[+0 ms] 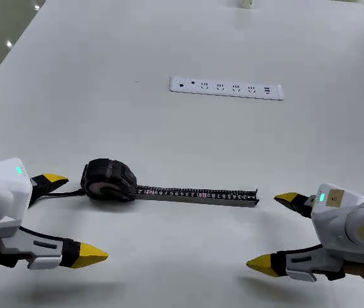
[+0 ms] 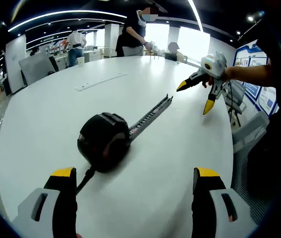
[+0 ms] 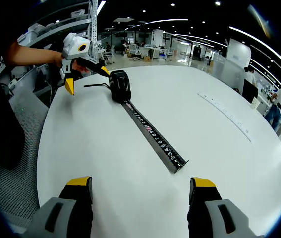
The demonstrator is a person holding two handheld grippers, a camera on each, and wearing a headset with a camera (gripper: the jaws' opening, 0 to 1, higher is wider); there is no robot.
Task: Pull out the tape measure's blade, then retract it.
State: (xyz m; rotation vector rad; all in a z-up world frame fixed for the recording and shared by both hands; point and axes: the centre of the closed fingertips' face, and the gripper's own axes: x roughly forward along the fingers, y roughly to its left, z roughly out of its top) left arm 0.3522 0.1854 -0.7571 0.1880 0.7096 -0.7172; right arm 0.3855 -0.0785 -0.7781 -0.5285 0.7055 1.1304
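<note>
Now | left gripper [image 1: 82, 217] and right gripper [image 1: 263, 230] wide open, holding nothing | blade [image 1: 198, 194] out, mid frame | risk: tape measure [image 1: 108, 180] may skid, blade may whip back fast.

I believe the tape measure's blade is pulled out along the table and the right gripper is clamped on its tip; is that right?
Not quite: the right gripper is open and clear of the blade, whose tip lies free on the table, as the right gripper view shows. The blade is indeed pulled out.
</note>
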